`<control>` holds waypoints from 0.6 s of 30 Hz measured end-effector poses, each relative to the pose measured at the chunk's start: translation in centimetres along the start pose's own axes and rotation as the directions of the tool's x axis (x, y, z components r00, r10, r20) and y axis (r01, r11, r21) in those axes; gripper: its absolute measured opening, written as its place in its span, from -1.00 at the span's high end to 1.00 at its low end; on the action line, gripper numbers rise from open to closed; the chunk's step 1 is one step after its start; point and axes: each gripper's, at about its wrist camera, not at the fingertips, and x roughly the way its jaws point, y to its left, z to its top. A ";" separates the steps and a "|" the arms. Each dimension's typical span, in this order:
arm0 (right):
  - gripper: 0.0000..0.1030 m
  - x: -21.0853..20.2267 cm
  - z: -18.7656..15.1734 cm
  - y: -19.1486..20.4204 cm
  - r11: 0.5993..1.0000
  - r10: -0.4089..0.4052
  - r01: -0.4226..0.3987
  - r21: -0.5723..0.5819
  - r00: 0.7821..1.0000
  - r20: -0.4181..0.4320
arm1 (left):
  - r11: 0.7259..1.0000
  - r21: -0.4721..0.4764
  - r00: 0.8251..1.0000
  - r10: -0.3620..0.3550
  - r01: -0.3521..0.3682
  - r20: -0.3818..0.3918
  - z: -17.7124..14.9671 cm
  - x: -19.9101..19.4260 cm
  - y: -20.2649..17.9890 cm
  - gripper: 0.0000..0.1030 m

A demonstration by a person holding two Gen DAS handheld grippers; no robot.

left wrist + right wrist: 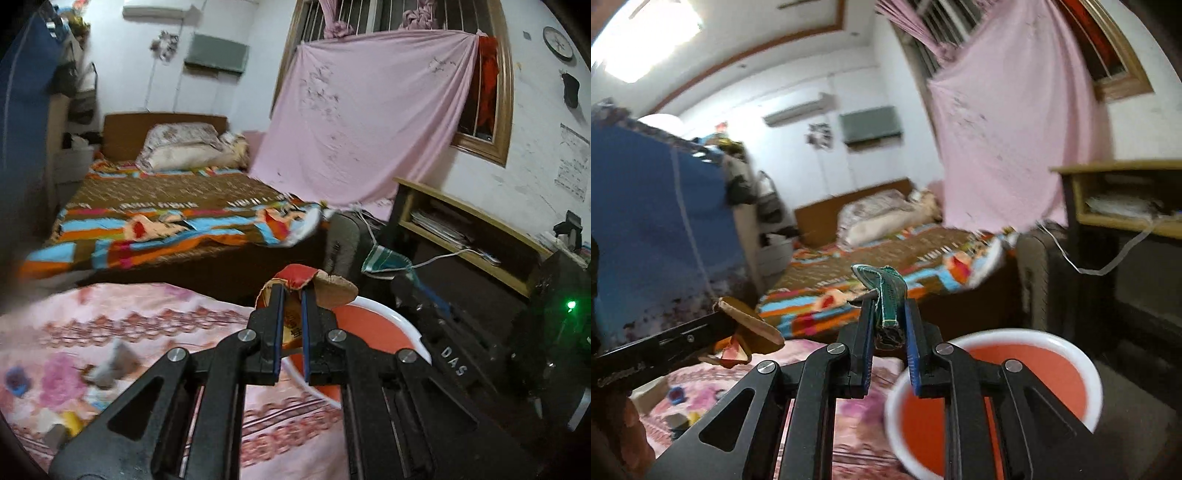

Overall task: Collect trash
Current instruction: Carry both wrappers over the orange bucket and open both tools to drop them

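Both grippers carrying wrappers near the red basin, over a pink floral bedspread.

Left gripper (292, 295) closed tight on a crumpled red and tan wrapper (314, 282); wrapper sticks out past the tips, just over the near rim of the red basin (373, 317). Right gripper (889, 308) nearly closed, 2 blue pads pinching a green wrapper (886, 295) that pokes up above the tips; basin sits just right of and below it, white rim, red inside. Right view also shows the left gripper with its wrapper at the left edge, well apart from the basin. More loose trash (107, 369) lies on the pink bedspread (184, 317) toward its left edge, blurred. Second bed with striped blanket (166, 221) behind.
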 end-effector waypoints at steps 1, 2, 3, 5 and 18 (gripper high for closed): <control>0.70 0.2 -0.1 -0.7 1.000 -0.013 0.013 0.010 1.000 -0.012 | 1.000 -0.011 1.000 -0.016 0.016 -0.014 0.1 0.7 -0.3 1.00; 0.70 0.5 -0.1 -1.3 0.999 -0.026 0.027 0.026 0.999 -0.027 | 1.000 -0.017 0.999 -0.027 0.026 -0.029 0.2 1.3 -0.5 1.00; 0.70 0.7 -0.1 -1.8 0.999 -0.033 0.035 0.036 0.999 -0.037 | 0.999 -0.023 0.998 -0.034 0.033 -0.046 0.2 2.0 -0.7 1.00; 0.70 1.0 -0.2 -2.7 0.997 -0.048 0.051 0.055 0.997 -0.059 | 0.999 -0.034 0.996 -0.045 0.043 -0.083 0.2 3.3 -1.3 1.00; 0.46 1.4 -0.8 -5.4 0.984 -0.102 0.123 0.128 0.982 -0.162 | 0.985 -0.160 0.963 -0.105 0.066 -0.247 -0.9 9.0 -2.2 0.99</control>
